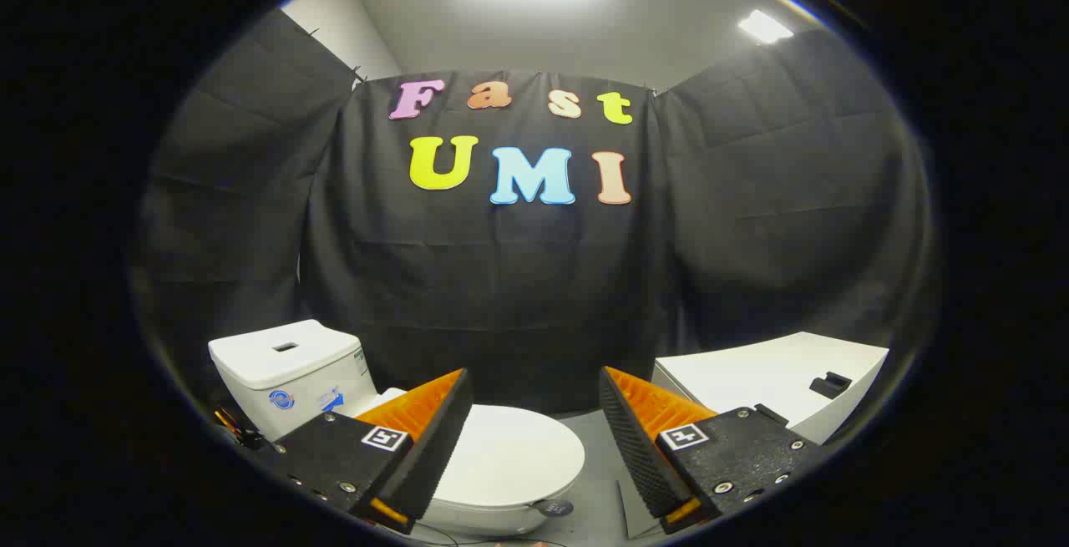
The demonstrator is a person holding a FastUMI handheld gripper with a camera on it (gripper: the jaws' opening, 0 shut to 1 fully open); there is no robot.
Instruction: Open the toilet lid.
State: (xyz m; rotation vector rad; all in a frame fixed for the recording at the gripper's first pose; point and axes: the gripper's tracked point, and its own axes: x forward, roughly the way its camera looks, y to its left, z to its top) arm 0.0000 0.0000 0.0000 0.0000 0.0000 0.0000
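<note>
Hand-held gripper (534, 438) held spread wide, nothing gripped; wide gap judged suited to straddling lid edge. Toilet lid (509, 455) lying shut and flat on bowl, just ahead of fingers, partly covered by left finger, at 11 o'clock from gripper midpoint. Tank (288, 367) located behind lid at 10 o'clock. White counter (768, 380) at 2 o'clock, small dark item (829, 382) resting on it. Lid not yet touched; front rim judged likeliest lift point, hinge being at tank side.
</note>
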